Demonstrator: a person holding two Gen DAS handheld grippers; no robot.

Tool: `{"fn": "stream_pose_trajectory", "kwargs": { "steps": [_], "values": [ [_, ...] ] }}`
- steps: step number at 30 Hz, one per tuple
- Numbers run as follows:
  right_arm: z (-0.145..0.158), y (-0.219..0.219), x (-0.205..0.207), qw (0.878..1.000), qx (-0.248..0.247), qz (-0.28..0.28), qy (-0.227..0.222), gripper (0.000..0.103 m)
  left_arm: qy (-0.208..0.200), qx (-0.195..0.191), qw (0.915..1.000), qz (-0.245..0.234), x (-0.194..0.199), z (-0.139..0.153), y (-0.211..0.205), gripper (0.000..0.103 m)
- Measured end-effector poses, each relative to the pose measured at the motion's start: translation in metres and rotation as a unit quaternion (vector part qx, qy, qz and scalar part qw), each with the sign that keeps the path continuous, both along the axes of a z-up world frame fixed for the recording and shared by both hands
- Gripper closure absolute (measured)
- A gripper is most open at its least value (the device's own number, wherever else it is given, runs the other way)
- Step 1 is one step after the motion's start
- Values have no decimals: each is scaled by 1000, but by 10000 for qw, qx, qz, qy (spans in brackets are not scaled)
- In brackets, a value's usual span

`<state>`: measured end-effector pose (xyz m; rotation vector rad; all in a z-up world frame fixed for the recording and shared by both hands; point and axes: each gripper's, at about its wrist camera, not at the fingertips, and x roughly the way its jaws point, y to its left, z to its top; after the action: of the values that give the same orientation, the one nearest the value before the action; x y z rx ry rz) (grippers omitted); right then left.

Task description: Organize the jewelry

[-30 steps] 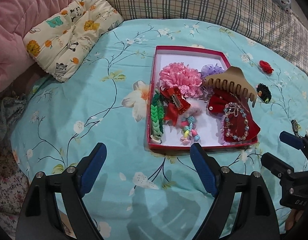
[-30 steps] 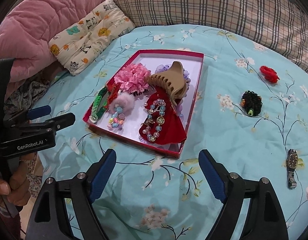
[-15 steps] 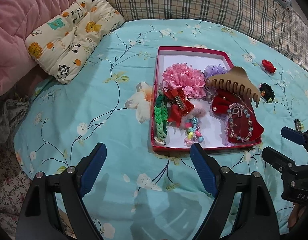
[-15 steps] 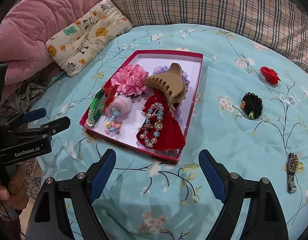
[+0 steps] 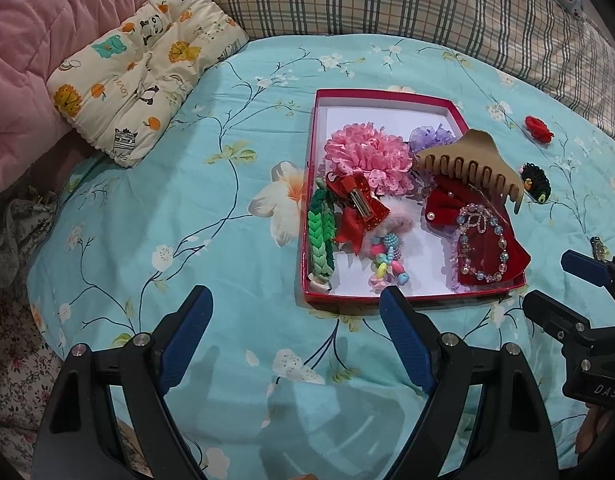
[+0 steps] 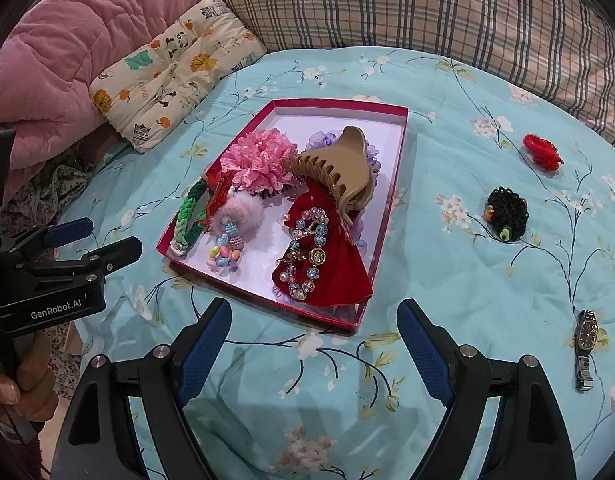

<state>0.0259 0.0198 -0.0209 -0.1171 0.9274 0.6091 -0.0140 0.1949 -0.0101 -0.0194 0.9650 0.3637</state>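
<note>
Red cardboard box is seen just ahead of both tongs, already crowded w/ hair pieces: pink flower, tan claw clip, red bow w/ bead bracelet laid on it, green braid.

Left tongs are held released, nothing between the blue pads, low over the bedspread w/ the box's near edge just ahead of the right finger. Right tongs are likewise spread wide and empty, the box corner sitting ahead between the fingers.

Three pieces are left outside the box, all to the right of the right tongs: watch nearest, just beside the right finger; black scrunchie further ahead; red scrunchie furthest, near the plaid pillow. Task is judged mostly done, approx. three pick-ups left.

Risks, as judged:
- Watch lies flat in soft quilt; fabric could be pinched w/ it, or the metal band could slip from the pads.
- Box is overfull; bow & claw clip overhang the rim, so anything dropped on top could be rolled out or knock the bracelet off.
- Box is light on a soft bed; it could be tipped if the rim is bumped by a finger.
</note>
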Motion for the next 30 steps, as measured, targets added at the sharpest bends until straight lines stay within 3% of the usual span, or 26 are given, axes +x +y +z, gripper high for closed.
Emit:
{"fn": "stream_pose_trajectory", "kwargs": {
  "steps": [30],
  "values": [
    [1,0,6,10000,23,20,-20,16,-26,139,9999,-16,7,1,0,17]
  ]
}}
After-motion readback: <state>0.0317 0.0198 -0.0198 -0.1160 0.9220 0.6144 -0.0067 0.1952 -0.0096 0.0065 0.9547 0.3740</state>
